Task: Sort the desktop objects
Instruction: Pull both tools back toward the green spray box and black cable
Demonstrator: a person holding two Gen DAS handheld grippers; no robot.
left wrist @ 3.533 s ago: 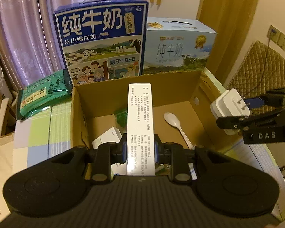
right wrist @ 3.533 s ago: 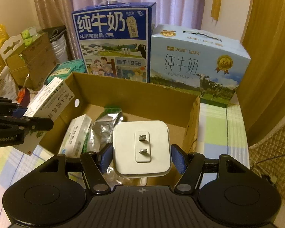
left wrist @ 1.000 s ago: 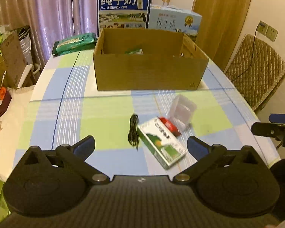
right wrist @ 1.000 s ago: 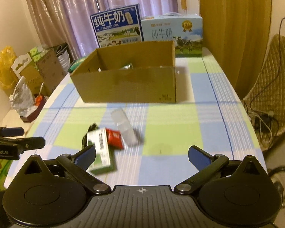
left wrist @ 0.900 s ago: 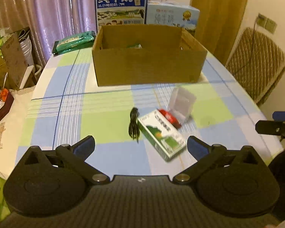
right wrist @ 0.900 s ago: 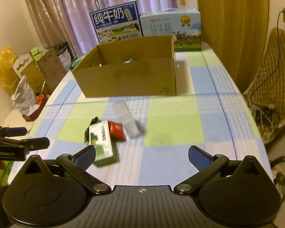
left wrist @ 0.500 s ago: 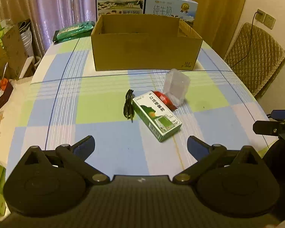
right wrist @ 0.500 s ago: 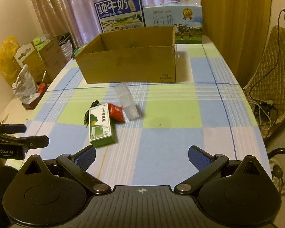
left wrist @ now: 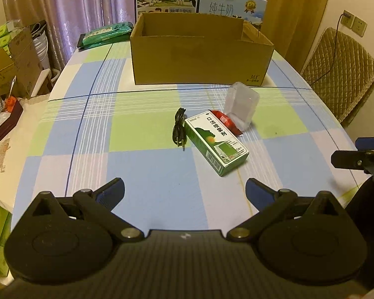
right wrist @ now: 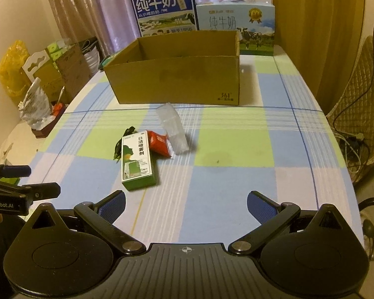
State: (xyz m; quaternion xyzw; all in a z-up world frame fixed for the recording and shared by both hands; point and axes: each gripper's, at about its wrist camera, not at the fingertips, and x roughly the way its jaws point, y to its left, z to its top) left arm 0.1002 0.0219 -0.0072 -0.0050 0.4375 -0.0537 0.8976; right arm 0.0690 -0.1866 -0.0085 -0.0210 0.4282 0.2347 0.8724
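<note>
Left wrist view had my left gripper (left wrist: 184,189) spread wide and empty above the near edge of the desk (left wrist: 147,182), its checked cloth bare beneath the fingers. Right wrist view showed my right gripper (right wrist: 185,203) likewise wide apart, holding nothing, over the same near edge.

Toward the middle of the desk lay a cluster: the green-and-white box (left wrist: 216,141) flat on the cloth, a coiled black cable (left wrist: 179,130) just beside its left side, a red packet (left wrist: 225,122) touching its far corner, and a clear plastic case (left wrist: 241,104) resting against the packet.

Beyond them, near the far edge, stood the open cardboard box (left wrist: 199,54); neither view saw its contents. Behind it stood two milk cartons (right wrist: 165,11).

Only the left view caught the green pouch (left wrist: 104,33) at the far left corner. Only the right view showed the yellow bag (right wrist: 11,69) off the desk's left side and the loose cords (right wrist: 351,144) on the floor to the right.
</note>
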